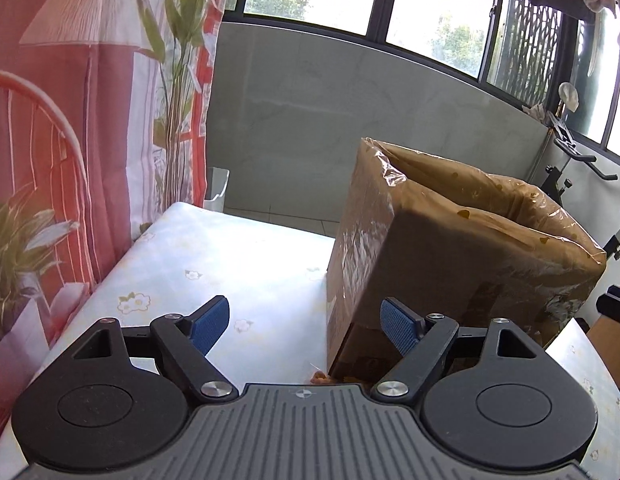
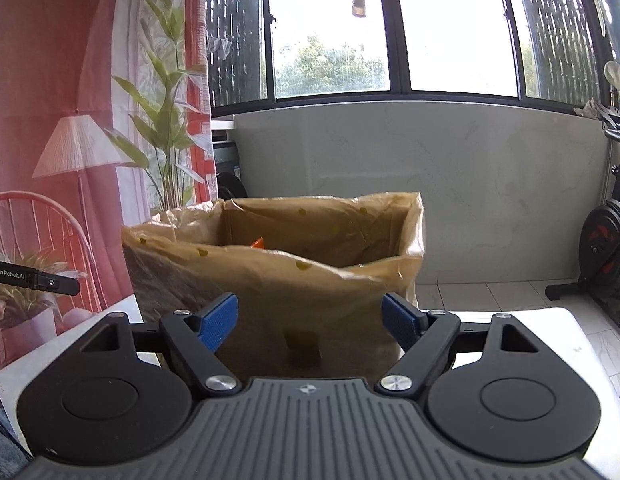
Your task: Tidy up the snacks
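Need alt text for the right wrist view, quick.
An open cardboard box lined with a plastic bag stands on a white table, directly ahead of the open, empty right gripper. Windows and a patterned curtain lie behind.

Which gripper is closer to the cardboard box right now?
Left, slightly. The left gripper sits at the box's near corner; the right gripper faces its broad side, a bit farther back.

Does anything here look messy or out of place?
Mostly tidy. One oddity: small orange-brown crumbs lie on the floral tablecloth at the near bottom corner of the plastic-lined cardboard box, like spilled snack bits.
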`<state>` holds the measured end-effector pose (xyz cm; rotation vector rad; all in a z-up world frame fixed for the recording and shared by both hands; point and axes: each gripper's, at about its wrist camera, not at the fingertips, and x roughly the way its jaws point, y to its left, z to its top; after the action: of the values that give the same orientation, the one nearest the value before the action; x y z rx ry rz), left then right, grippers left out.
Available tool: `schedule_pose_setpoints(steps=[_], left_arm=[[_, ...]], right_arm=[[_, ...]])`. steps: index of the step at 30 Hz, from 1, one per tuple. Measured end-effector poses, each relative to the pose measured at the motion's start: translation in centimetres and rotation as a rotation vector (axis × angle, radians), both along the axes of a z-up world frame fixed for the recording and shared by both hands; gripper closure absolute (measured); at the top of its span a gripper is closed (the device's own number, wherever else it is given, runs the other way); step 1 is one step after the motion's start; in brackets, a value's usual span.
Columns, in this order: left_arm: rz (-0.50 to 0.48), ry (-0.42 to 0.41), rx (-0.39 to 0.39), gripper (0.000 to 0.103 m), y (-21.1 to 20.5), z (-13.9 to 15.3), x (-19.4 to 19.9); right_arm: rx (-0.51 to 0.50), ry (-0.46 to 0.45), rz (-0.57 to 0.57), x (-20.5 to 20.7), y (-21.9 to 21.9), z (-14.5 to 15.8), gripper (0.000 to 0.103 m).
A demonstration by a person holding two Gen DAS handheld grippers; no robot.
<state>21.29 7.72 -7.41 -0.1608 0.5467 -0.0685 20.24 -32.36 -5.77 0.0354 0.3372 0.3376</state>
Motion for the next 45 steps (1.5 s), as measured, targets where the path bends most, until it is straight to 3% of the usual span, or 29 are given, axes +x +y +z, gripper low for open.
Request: schedule_pose_setpoints(steps=[4, 8, 13, 28, 38, 45], left_arm=[[0.017, 0.039, -0.071, 0.019, -0.2, -0.9, -0.3], [0.014, 0.061, -0.056, 0.019, -0.9, -1.4, -0.4], [0.023, 0.071, -0.060, 0.019, -1.0, -1.6, -0.4], [0.040, 0.094, -0.030, 0.019, -0.9, -2.3, -0.7], [0.030, 0.132, -0.044, 0.019, -1.5, -3.3, -0.8], [-0.062, 0.191, -0.039, 0.024, -3.7, -5.5, -0.8]], right_arm=[[0.000, 0.074, -0.032, -0.4, -0.6, -2.7, 0.023], [0.011, 0.171, -0.062, -0.7, -1.2, -5.0, 0.027], [0.030, 0.221, -0.071, -0.9, -1.8, -6.3, 0.028], [-0.043, 0.340, 0.110, 2.0, 3.6, -9.0, 0.026], [-0.129, 0.359, 0.131, 2.7, 5.4, -10.4, 0.021], [-0.095, 0.352, 0.101, 1.5, 4.7, -10.7, 0.030]])
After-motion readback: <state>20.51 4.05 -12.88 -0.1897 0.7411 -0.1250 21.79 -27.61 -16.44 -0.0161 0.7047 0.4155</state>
